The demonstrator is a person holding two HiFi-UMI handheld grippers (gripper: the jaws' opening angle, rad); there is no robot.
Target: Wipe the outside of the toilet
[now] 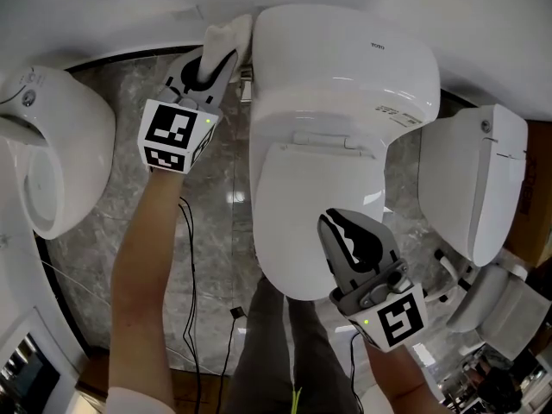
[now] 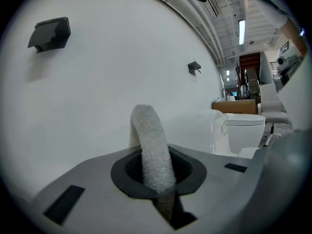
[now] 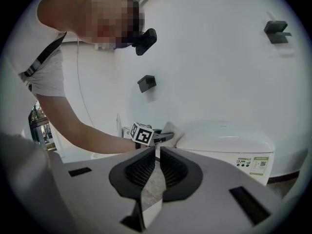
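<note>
A white toilet (image 1: 336, 102) with its lid down fills the middle of the head view, seen from above. My left gripper (image 1: 210, 61) is at its back left corner, shut on a white cloth (image 1: 229, 33) that touches the tank's side by the wall. In the left gripper view the cloth (image 2: 148, 130) arches up out of the jaws of that gripper (image 2: 157, 168). My right gripper (image 1: 348, 241) hovers over the front of the lid, shut and holding nothing. The right gripper view shows this gripper (image 3: 157, 156), the toilet (image 3: 229, 147), the cloth (image 3: 171, 130) and the left gripper's marker cube (image 3: 142, 134).
Another white toilet (image 1: 52, 145) stands at the left and a further one (image 1: 470, 179) at the right. The floor (image 1: 207, 222) is grey marble with thin cables (image 1: 185, 257) on it. A white wall with black brackets (image 2: 48, 33) is close behind.
</note>
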